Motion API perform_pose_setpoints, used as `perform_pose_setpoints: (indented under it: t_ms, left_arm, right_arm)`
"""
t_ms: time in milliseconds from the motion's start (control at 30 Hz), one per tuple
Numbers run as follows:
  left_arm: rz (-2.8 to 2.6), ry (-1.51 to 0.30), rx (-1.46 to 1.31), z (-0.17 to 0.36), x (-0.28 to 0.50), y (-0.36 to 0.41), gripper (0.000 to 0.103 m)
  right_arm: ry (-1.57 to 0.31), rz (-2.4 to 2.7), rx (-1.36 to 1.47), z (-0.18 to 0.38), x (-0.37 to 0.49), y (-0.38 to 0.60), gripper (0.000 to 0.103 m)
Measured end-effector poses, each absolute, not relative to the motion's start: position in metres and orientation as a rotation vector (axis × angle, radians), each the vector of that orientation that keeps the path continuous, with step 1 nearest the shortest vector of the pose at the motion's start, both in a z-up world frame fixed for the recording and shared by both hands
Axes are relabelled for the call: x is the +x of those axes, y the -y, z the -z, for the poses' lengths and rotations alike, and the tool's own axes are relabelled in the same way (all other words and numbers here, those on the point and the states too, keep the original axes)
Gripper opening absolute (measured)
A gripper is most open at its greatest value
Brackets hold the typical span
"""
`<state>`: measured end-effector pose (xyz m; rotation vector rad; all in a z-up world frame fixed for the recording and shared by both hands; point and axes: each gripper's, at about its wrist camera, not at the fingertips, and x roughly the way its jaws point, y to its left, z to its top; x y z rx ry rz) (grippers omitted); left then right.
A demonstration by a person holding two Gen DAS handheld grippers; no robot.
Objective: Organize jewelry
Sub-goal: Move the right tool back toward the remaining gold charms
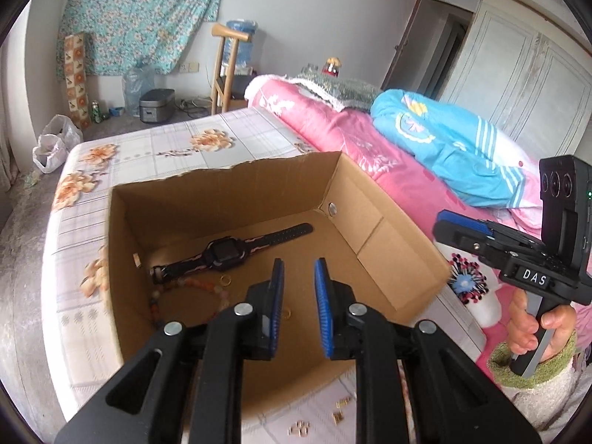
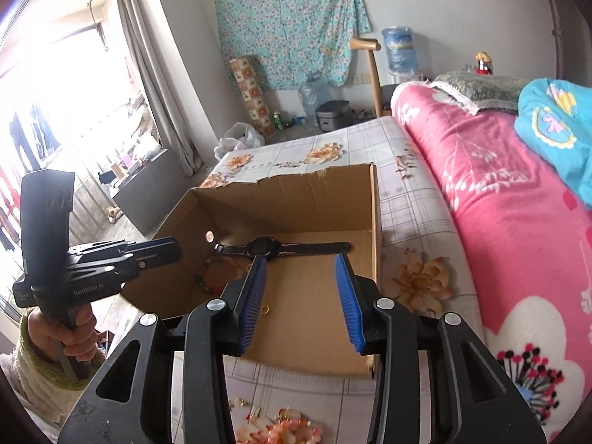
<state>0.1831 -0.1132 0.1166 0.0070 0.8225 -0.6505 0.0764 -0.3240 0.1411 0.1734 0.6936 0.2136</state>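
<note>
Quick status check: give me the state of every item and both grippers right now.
cardboard box: open-topped, on the bed
watch: lying flat in the box
bead bracelet: in the box, near the watch
gold rings: loose on the box floor
small gold pieces: outside the box, on the bedsheet
left gripper: open, empty
right gripper: open, empty

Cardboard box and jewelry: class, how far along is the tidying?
Done: a watch, a bead bracelet and small gold rings lie in the cardboard box. In hand: nothing; the left gripper and right gripper are empty. Left: small gold pieces on the bedsheet.
</note>
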Motion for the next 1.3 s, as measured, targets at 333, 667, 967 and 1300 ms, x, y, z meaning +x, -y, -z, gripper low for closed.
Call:
perform_pose_setpoints:
  t_ms: [333, 667, 967, 1300]
  left_arm:
    - [0.617, -0.789, 0.006, -0.107, 0.088, 0.059, 0.020]
    - [0.578, -0.906, 0.115, -0.021, 0.050, 0.073, 0.023]
    - [0.625, -0.886, 0.242, 0.016, 0.052, 0.100, 0.023]
    - [0.640, -0.855, 0.310, 0.022, 0.070, 0.110, 0.023]
  right_arm:
    - [-0.669, -0.195, 0.191, -0.136, -0.008, 0.319, 0.044]
    - [-0.820, -0.289, 0.238, -0.059, -0.028, 0.251, 0.044]
    - [-0.924, -0.287, 0.143, -0.020, -0.006, 0.209, 0.031]
    - [-0.962, -0.275, 0.201, -0.012, 0.013, 0.216, 0.028]
